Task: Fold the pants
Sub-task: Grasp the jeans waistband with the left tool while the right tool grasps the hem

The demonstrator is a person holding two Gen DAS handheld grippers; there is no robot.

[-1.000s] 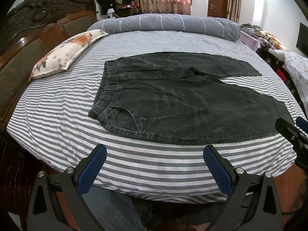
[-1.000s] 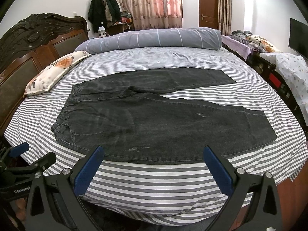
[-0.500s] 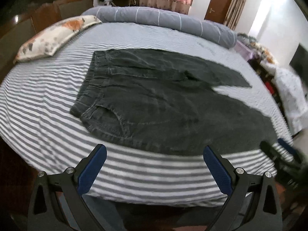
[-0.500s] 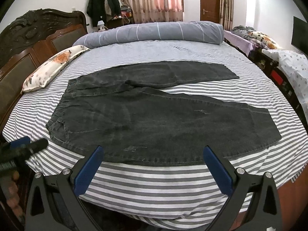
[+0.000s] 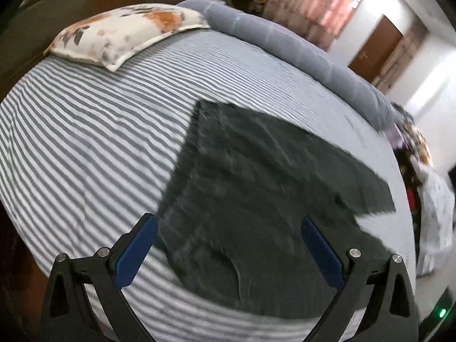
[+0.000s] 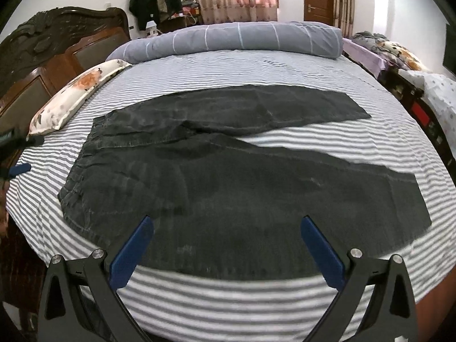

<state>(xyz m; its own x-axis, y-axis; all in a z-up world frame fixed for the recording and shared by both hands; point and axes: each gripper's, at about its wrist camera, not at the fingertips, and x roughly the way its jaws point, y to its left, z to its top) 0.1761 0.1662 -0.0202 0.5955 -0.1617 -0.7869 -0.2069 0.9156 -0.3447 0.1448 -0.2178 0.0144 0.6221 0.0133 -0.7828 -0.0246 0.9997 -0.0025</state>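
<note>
Dark pants (image 6: 228, 176) lie flat on the striped bed (image 6: 256, 299), legs spread. Left gripper (image 5: 228, 245) and right gripper (image 6: 228, 242) both gape wide, holding nothing.

Pants (image 6: 242, 188): dark denim, matt, faintly faded, stitched seams showing at waistband. Bedsheet (image 6: 256, 302): striped woven cloth, soft, matt, lightly wrinkling. Pillow (image 5: 128, 34): floral printed cloth, smooth. Rolled duvet (image 6: 236, 41): grey cloth, matt. Headboard (image 6: 54, 45): carved dark wood, glossy, catching light. Right gripper (image 6: 228, 248): black matt plastic frame, blue textured pads (image 6: 131, 256), shiny metal screws.
</note>
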